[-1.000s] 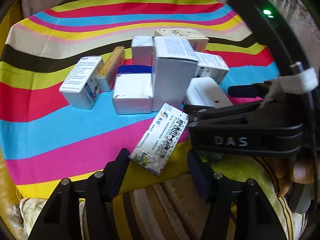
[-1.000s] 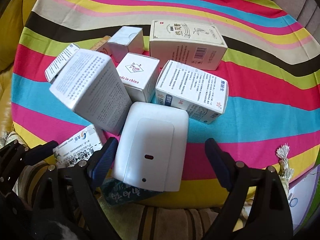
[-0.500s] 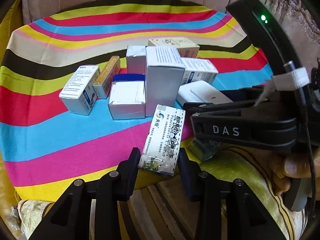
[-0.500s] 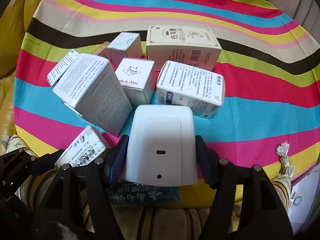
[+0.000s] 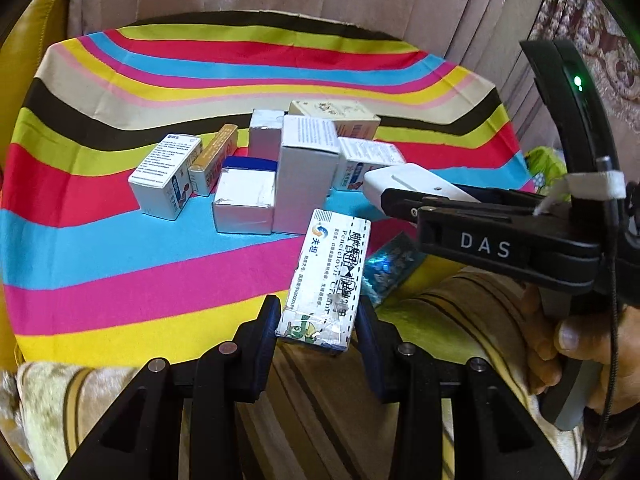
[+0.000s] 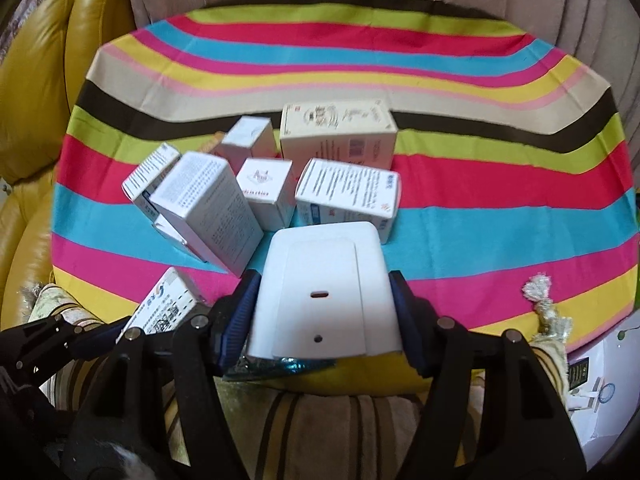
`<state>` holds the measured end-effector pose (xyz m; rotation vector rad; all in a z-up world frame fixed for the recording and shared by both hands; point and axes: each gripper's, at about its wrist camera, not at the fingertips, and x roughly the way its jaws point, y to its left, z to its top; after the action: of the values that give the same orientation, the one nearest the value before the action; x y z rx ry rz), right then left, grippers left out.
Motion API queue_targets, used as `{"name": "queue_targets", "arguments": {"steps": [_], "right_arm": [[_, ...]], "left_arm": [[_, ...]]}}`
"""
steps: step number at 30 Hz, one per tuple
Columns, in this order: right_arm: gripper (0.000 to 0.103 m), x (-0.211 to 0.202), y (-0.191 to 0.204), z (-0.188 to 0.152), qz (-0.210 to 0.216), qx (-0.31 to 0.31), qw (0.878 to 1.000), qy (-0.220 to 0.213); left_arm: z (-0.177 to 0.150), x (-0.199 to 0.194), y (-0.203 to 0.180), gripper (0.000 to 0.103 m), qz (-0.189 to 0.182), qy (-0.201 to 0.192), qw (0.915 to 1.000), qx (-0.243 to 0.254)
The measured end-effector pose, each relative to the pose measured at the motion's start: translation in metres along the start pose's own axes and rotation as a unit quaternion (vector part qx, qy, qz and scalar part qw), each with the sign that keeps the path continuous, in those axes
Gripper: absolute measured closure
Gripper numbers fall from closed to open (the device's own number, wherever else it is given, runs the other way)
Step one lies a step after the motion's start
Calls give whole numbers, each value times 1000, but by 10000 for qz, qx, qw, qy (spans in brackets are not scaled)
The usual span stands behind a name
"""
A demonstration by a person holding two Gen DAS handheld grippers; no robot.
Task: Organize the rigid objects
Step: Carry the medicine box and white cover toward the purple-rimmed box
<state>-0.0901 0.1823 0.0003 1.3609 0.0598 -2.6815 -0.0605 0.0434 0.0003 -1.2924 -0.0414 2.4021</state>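
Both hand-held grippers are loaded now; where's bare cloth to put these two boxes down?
Free: the striped cloth right of the text-covered box and cream box; the far stripes behind the cream box; the cloth left of the blue-and-white box. Crowded: the middle cluster around the tall white box.

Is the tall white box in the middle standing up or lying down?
Standing up: the tall white box rests on its small end, rising above its neighbours.
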Motion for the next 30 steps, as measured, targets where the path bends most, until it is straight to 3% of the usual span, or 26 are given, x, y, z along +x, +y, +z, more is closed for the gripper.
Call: {"name": "queue_targets", "arguments": {"steps": [10, 18, 30], "right_arm": [[36, -50, -30, -19, -154, -56, 9990, -426], [36, -72, -62, -39, -188, 154, 9984, -518], [36, -103, -132, -78, -474, 696, 9950, -536]], "left_arm": [[-9, -15, -16, 64, -118, -236, 9992, -287], [-12, -21, -45, 64, -467, -358, 9976, -378], [-13, -8, -103, 64, -799, -196, 9964, -209]]}}
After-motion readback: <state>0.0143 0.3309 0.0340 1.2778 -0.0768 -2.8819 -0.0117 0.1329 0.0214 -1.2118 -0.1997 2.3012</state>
